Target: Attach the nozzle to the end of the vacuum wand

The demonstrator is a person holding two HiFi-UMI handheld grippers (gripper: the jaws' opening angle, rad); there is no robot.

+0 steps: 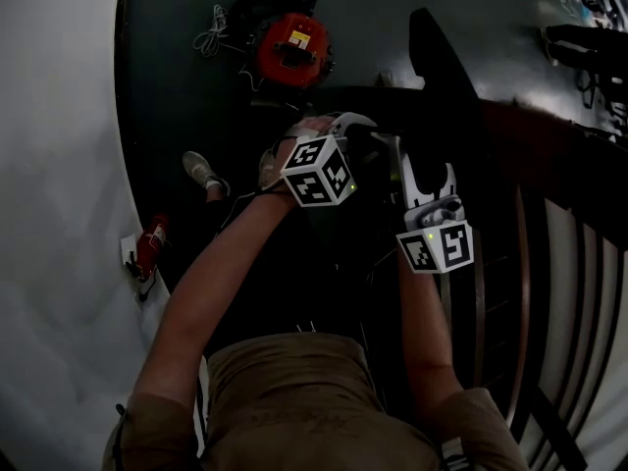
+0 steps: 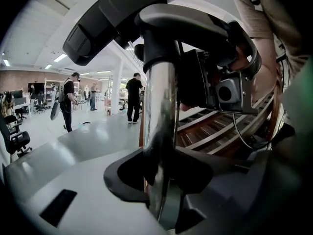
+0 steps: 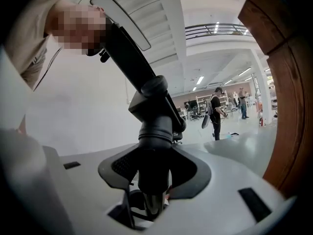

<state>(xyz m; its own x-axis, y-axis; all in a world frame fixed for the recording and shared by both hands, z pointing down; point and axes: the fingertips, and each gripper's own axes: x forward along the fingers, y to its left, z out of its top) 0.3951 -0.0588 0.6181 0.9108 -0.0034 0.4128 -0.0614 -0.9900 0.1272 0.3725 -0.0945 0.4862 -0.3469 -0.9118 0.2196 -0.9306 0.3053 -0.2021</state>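
Note:
In the left gripper view a shiny chrome vacuum wand [image 2: 161,121] stands upright between the jaws of my left gripper [image 2: 161,180], which is shut on it. At the wand's top sits the black nozzle [image 2: 112,18], its neck bending right. In the right gripper view the nozzle's black ribbed neck [image 3: 155,126] rises between the jaws of my right gripper [image 3: 154,175], whose pads hug it on both sides; its flat head [image 3: 122,21] slants up and left. In the head view both grippers, left [image 1: 345,130] and right [image 1: 427,177], sit close together under the long black nozzle [image 1: 442,86].
A red vacuum body [image 1: 292,47] with a coiled cord lies on the dark floor ahead. A wooden railing [image 1: 549,263] runs along the right, and a wooden post [image 3: 288,82] stands close by. A small red item [image 1: 149,248] lies at the left. People [image 2: 133,97] stand far off.

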